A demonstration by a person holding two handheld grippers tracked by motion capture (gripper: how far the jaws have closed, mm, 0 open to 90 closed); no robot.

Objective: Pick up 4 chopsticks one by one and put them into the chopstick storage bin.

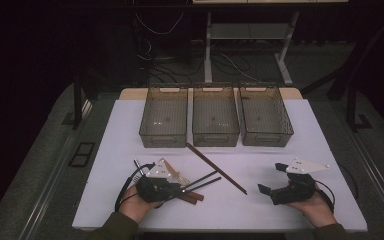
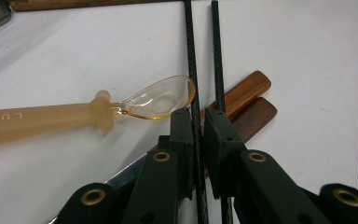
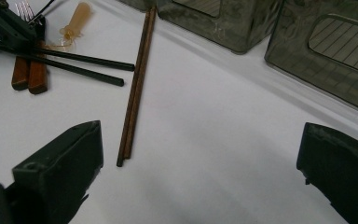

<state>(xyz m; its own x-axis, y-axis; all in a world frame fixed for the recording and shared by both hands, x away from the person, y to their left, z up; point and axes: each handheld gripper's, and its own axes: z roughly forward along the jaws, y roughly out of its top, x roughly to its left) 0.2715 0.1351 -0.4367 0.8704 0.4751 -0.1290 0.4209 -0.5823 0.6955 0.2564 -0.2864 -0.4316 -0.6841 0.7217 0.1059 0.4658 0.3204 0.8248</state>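
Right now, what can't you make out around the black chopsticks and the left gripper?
- Black chopsticks: near ends pass under the left gripper; whether it grips one or both is unclear.
- Wooden handles: their blades are covered by the jaws, left gripper view.
- Spoon: handle end cut off by the frame's left edge.

Three empty see-through bins (image 1: 163, 120) (image 1: 215, 119) (image 1: 266, 117) in a row at far side of white table (image 1: 320, 135), brown chopsticks (image 1: 216, 168) lying diagonally just near them, amber spoon (image 2: 98, 110) and wooden-handled cutlery (image 2: 249, 100) near left.
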